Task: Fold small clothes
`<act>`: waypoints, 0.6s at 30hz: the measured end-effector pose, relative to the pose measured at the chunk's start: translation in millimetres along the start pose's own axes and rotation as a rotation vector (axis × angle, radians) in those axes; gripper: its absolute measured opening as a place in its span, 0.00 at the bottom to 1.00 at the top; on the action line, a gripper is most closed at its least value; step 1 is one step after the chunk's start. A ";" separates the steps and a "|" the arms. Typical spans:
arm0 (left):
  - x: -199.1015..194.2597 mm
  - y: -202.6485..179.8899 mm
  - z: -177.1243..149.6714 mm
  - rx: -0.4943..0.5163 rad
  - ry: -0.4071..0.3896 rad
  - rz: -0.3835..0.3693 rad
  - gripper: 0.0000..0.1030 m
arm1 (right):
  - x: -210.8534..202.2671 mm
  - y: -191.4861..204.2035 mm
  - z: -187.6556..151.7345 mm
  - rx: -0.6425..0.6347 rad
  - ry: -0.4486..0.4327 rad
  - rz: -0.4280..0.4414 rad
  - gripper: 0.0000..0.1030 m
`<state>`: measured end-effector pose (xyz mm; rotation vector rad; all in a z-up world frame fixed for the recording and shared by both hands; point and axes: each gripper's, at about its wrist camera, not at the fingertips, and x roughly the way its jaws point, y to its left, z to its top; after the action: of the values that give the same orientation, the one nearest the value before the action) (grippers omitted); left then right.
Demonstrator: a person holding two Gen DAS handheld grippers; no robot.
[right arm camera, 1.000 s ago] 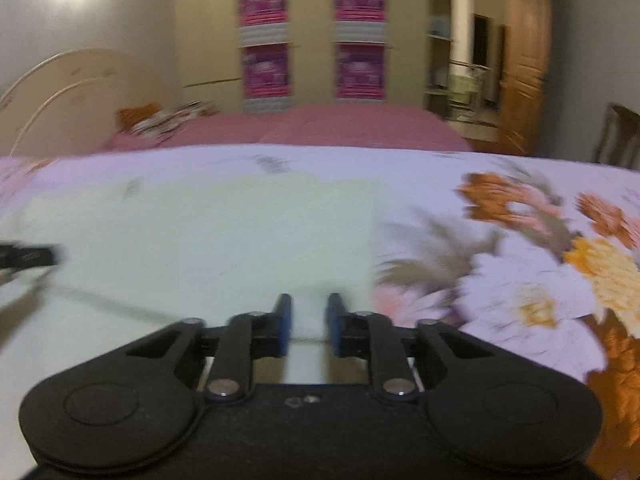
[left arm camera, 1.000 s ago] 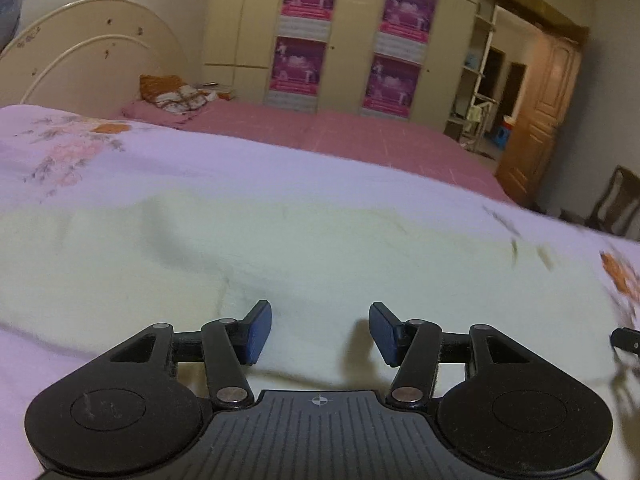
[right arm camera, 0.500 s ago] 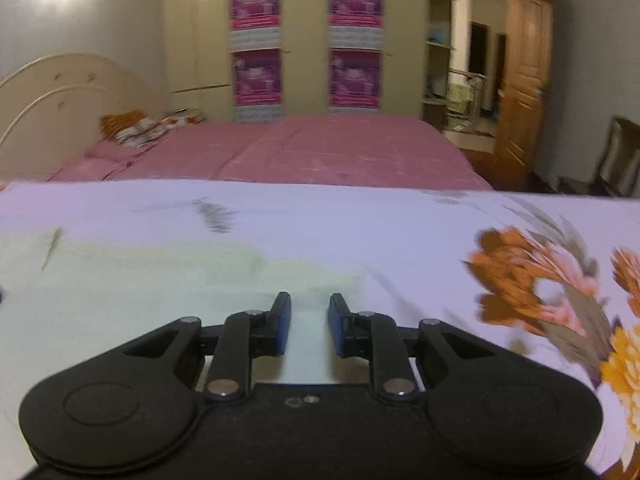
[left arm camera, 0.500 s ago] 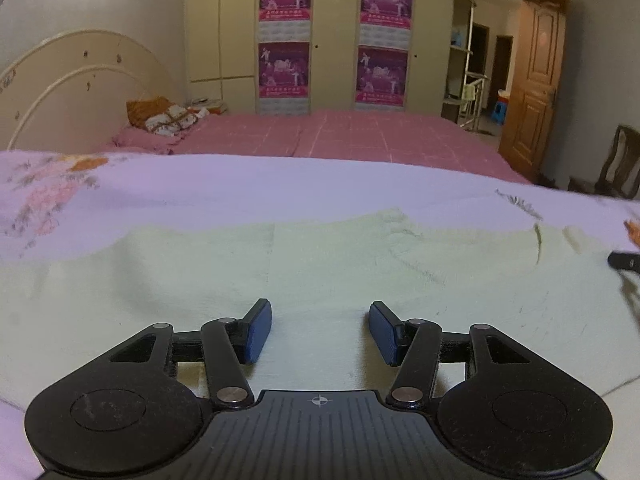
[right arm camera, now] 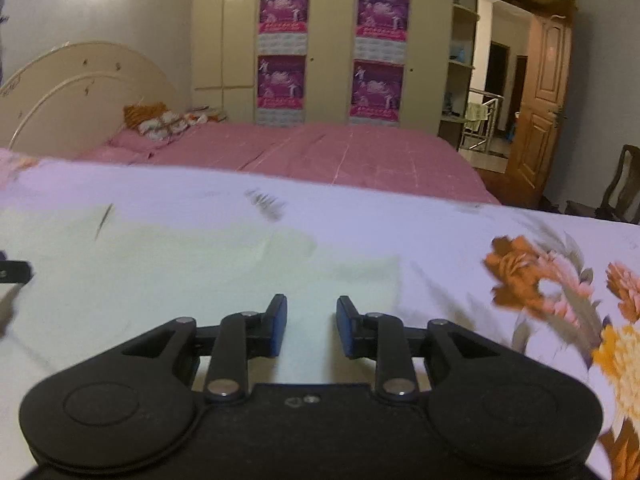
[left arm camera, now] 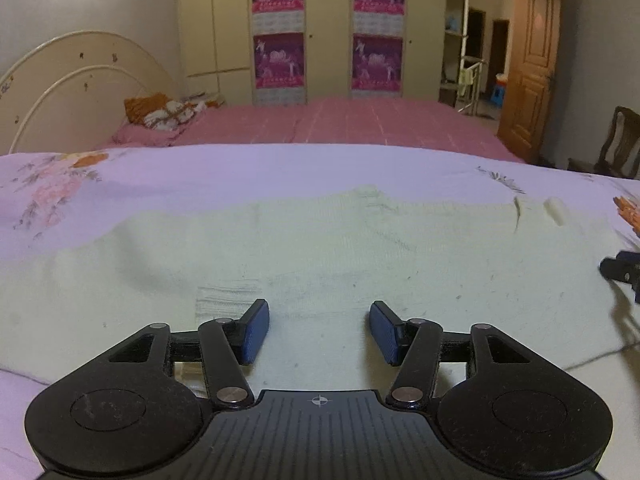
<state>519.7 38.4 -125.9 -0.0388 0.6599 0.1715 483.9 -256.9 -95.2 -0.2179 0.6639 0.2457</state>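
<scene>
Grippers angled down over pale garment [left arm camera: 320, 248], right gripper [right arm camera: 311, 326] opening, empty

Garment [left arm camera: 320, 248] on bedspread [left arm camera: 240, 172], bed [left arm camera: 340, 124] behind, wardrobe [left arm camera: 328, 28] beyond.

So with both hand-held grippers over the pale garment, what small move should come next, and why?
Probably lower the right hand-held gripper, its jaws opening with nothing between them, onto the pale garment edge near it. The garment lies flat and unfolded on the floral sheet, and the left hand-held gripper is open too.
</scene>
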 end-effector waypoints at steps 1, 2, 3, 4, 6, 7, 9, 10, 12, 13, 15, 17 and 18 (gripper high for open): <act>-0.1 1.3 0.2 0.003 0.003 -0.007 0.57 | 0.2 2.0 -3.5 -0.013 0.010 -0.019 0.26; 0.4 2.3 2.0 0.006 0.007 -0.013 0.58 | -0.2 -0.3 -4.2 -0.006 0.015 -0.031 0.26; 0.5 3.5 2.9 0.008 0.011 -0.020 0.58 | -0.5 -3.2 -3.1 0.011 0.020 -0.047 0.27; 1.2 2.9 3.8 0.011 0.011 -0.025 0.59 | -0.8 -4.7 -1.8 0.024 0.029 -0.069 0.27; 1.1 3.3 3.5 0.027 0.005 -0.035 0.61 | -3.3 -4.0 -0.9 0.044 0.044 -0.084 0.27; -1.3 6.0 3.2 0.021 0.005 -0.049 0.61 | -6.5 -1.3 0.3 0.044 0.051 -0.088 0.27; -6.2 12.3 7.4 -0.013 0.008 -0.088 0.61 | -18.9 6.2 2.4 0.034 0.041 -0.083 0.27; -13.8 20.4 6.1 -0.035 -0.007 -0.109 0.62 | -27.3 10.4 3.8 0.024 0.030 -0.081 0.27; -33.2 43.5 -2.9 -0.073 -0.043 -0.091 0.69 | -43.5 16.7 4.9 0.016 0.009 -0.078 0.29; -43.2 60.3 -9.0 -0.095 -0.053 -0.073 0.71 | -48.7 18.3 5.5 0.019 0.005 -0.072 0.30; -65.6 106.5 -24.1 -0.174 -0.083 -0.033 0.71 | -54.8 24.0 6.3 0.032 0.011 -0.070 0.30; -83.6 155.4 -39.3 -0.271 -0.100 0.017 0.71 | -55.6 32.0 7.0 0.049 0.022 -0.059 0.30; -92.6 182.9 -47.7 -0.332 -0.110 0.045 0.71 | -53.7 36.9 8.2 0.059 0.030 -0.054 0.30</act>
<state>387.6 200.8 -103.4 -0.3311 0.5171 0.3231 437.0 -227.9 -59.5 -0.1827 0.6931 0.1714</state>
